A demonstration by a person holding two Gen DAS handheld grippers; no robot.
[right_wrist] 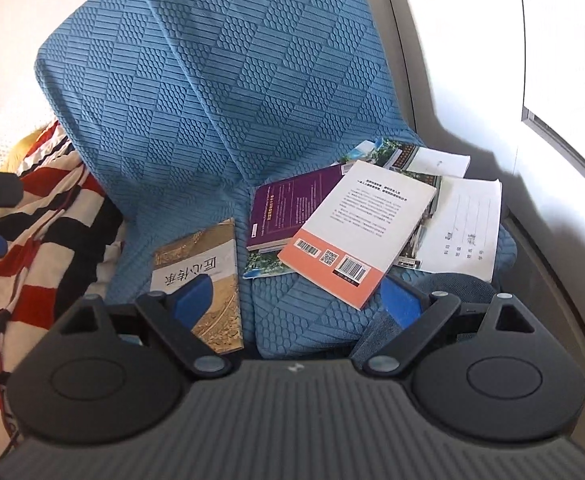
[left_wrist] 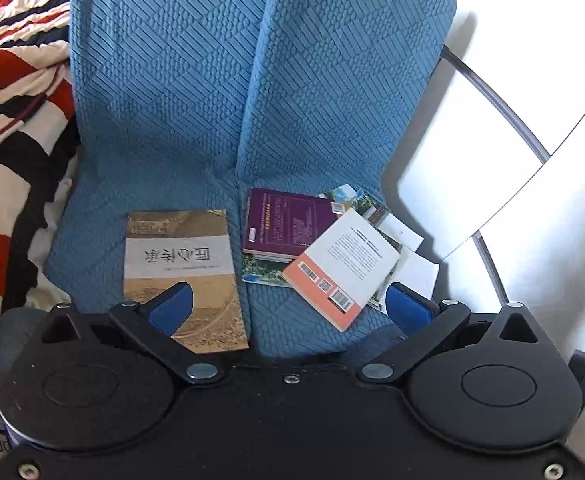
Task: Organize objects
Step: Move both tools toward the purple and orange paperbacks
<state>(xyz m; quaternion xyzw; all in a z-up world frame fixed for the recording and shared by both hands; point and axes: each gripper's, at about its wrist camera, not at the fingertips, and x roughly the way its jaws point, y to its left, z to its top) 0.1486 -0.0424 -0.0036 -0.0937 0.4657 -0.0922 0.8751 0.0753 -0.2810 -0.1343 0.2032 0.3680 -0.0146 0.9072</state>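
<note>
lone book [left_wrist: 182, 276] left of book pile [left_wrist: 324, 248]

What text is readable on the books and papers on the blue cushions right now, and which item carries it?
"匠心传承": tan book, title band, seen upside down.
Orange-and-white book: barcodes, QR code and back-cover text, too small to read.
Purple book: print too small.
White sheet: handwritten lines, illegible.
Striped cloth: partial "LU", cut off.

Bare blue cushion [right_wrist: 196, 128] fills the upper centre of both views, free for passage. A striped cloth [right_wrist: 40, 220] crowds the left edge; the tan book [right_wrist: 200, 276] and the book pile [right_wrist: 356, 228] block the lower centre and right.
</note>
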